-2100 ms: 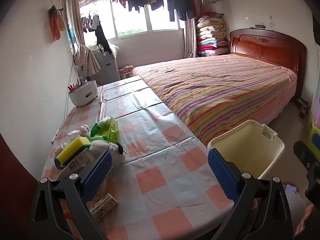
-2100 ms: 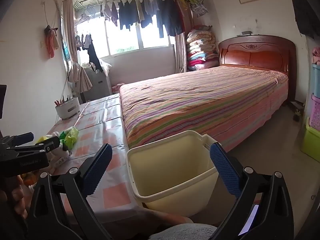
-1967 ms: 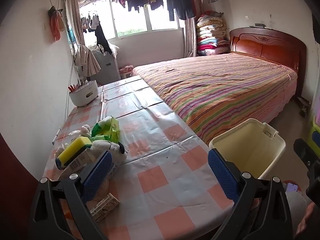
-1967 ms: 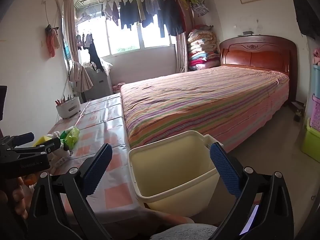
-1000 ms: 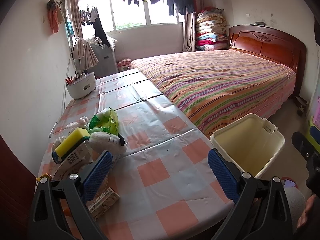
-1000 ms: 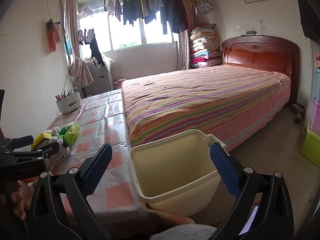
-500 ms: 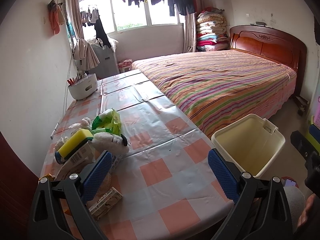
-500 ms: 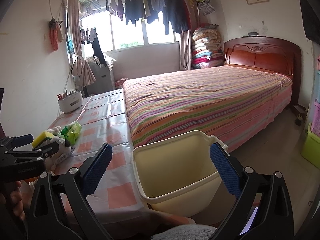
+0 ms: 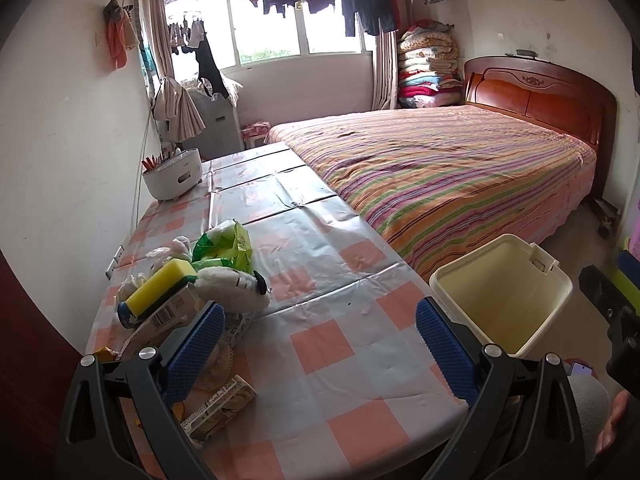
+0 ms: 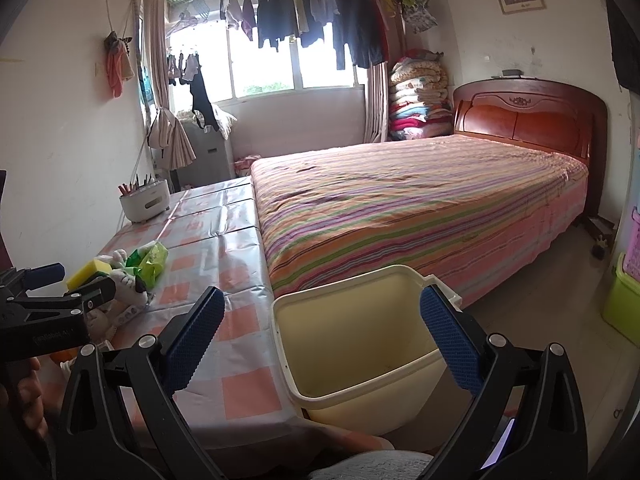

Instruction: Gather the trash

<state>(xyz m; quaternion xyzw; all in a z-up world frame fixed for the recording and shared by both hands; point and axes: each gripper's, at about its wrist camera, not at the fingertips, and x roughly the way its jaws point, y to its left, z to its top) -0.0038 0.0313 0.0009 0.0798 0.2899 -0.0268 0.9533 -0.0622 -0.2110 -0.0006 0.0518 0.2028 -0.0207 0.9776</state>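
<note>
The table (image 9: 320, 364) lies under and ahead of the left gripper (image 9: 320, 344), running away toward the window wall. A pile of trash (image 9: 188, 280) sits ahead and left of that gripper, near the table's left edge; a small box (image 9: 220, 404) lies nearer, just beside its left finger. Far ahead on the table stands a pen holder (image 9: 172, 178). The bin (image 10: 360, 344) stands off the table's right edge, directly ahead of the right gripper (image 10: 320, 340) (between its fingers in that view). The bed (image 10: 420, 208) lies beyond the bin, right of the table.

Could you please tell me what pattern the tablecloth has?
The tablecloth has a pink, white and grey check, seen best in the left wrist view.
</note>
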